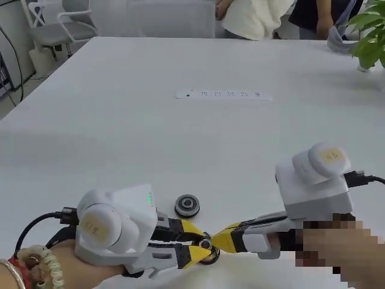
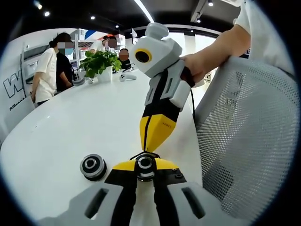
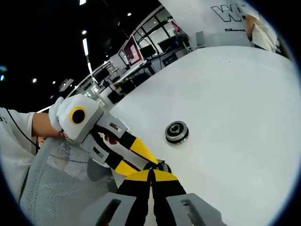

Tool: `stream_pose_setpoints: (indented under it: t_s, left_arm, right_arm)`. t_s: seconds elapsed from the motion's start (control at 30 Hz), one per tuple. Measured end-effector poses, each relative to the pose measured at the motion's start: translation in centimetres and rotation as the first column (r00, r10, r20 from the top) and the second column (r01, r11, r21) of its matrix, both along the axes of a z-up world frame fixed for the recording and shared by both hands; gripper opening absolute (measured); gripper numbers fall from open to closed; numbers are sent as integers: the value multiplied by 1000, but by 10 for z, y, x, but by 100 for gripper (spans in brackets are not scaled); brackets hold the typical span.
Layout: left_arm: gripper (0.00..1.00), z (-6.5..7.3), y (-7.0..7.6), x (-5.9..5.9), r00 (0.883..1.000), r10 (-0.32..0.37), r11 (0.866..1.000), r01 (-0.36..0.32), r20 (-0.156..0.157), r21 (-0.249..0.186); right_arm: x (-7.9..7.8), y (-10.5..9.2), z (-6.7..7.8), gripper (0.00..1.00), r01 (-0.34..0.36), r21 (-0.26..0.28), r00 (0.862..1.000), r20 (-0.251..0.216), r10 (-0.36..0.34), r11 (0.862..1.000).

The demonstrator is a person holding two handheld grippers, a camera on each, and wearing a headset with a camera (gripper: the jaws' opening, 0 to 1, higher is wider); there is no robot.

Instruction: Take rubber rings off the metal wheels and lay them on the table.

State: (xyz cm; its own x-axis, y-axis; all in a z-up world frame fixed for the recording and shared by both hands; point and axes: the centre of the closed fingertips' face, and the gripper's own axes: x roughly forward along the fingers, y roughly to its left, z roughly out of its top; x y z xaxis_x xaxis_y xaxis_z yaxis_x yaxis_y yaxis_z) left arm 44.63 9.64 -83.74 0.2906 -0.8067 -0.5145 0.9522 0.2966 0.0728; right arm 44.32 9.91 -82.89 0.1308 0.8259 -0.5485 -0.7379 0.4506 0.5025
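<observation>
Near the table's front edge my left gripper [image 1: 201, 245] is shut on a small metal wheel [image 1: 208, 247], which sits between its yellow tips [image 2: 145, 165]. My right gripper [image 1: 216, 239] meets it from the right, shut, its tips pinching what looks like the thin black rubber ring [image 2: 141, 154] at the wheel's rim. In the right gripper view the closed jaws [image 3: 153, 172] touch the held wheel [image 3: 162, 166]. A second wheel [image 1: 187, 205] with its black ring on lies flat on the white table [image 1: 180, 138], just beyond the grippers, also visible as a wheel [image 2: 93, 166] and a wheel [image 3: 177, 132].
A white power strip [image 1: 222, 94] lies at mid-table. A potted plant [image 1: 370, 36] stands at the far right corner, with people behind the far edge. A mesh chair [image 2: 249, 141] is close behind the front edge. A grey chair [image 1: 54, 24] stands far left.
</observation>
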Motion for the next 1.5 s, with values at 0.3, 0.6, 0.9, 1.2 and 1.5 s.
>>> stream_pose_setpoints:
  t_s: [0.3, 0.6, 0.9, 1.2, 1.5]
  left_arm:
    - [7, 0, 0, 0, 1000, 1, 1000, -1, 0, -2]
    - [7, 0, 0, 1, 1000, 7, 1000, -7, -5, -2]
    - [7, 0, 0, 1, 999, 27, 999, -28, -29, -17]
    - [9, 0, 3, -1, 998, 11, 1000, -9, -63, 27]
    - [12, 7, 5, -6, 999, -49, 995, 51, -22, 87]
  right_arm:
    - [0, 5, 7, 0, 1, 39, 1000, -3, -1, 999]
    - [4, 2, 7, 0, 41, 72, 998, -44, -38, 997]
    - [6, -6, -5, 0, 57, 18, 997, -45, -56, 998]
    - [9, -10, -8, 0, 80, 12, 995, -56, -79, 997]
    - [7, -12, -9, 0, 71, -1, 996, -46, -71, 998]
